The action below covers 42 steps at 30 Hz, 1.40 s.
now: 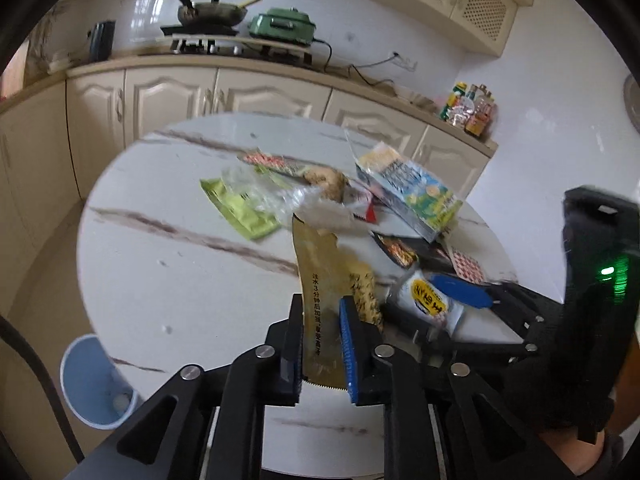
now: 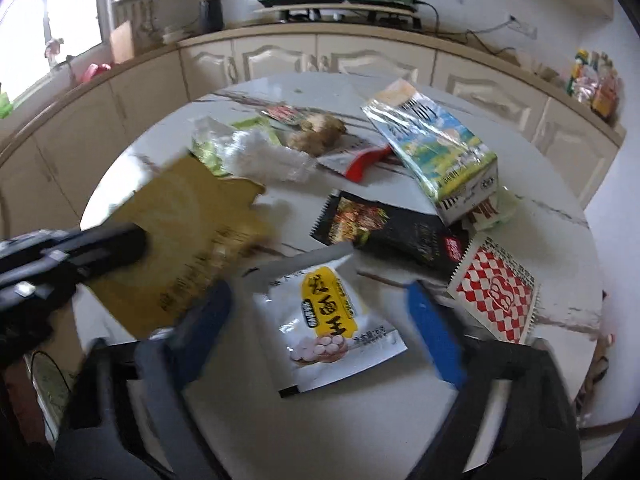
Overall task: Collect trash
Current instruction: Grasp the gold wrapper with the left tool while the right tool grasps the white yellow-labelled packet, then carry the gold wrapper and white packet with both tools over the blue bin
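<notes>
My left gripper (image 1: 320,340) is shut on a gold-brown wrapper (image 1: 322,280) and holds it above the round marble table (image 1: 160,248). The same wrapper (image 2: 188,240) shows at the left of the right wrist view, with the left gripper's black fingers on it. My right gripper (image 2: 320,320) is open, its blue-padded fingers (image 2: 434,336) on either side of a white packet with a yellow label (image 2: 324,320) that lies on the table. That packet also shows in the left wrist view (image 1: 430,300).
Other trash lies across the table: a green wrapper (image 1: 240,212), clear plastic (image 2: 264,156), a ginger root (image 2: 316,130), a foil carton-like bag (image 2: 436,144), a black wrapper (image 2: 384,228), a red-checked packet (image 2: 496,292). A blue bin (image 1: 96,380) stands left, below the table. Kitchen cabinets (image 1: 168,96) are behind.
</notes>
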Each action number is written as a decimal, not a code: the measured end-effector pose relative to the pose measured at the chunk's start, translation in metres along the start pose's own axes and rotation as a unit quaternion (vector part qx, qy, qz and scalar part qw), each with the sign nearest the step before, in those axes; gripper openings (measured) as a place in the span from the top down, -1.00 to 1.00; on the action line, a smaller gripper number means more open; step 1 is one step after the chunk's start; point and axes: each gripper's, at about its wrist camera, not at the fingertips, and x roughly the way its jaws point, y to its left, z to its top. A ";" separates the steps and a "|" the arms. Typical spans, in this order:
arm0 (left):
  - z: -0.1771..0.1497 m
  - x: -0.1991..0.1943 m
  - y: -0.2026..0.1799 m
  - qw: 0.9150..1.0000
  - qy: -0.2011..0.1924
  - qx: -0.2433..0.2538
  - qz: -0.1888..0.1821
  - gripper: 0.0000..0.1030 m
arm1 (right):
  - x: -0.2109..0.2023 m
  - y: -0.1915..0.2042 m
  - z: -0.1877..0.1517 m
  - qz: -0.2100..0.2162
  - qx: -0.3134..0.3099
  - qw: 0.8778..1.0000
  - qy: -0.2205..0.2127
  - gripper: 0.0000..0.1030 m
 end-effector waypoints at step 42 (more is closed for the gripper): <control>-0.020 -0.202 0.115 0.975 -0.196 -0.060 0.080 0.95 | -0.062 0.206 0.086 0.174 -0.122 0.969 -0.124 0.40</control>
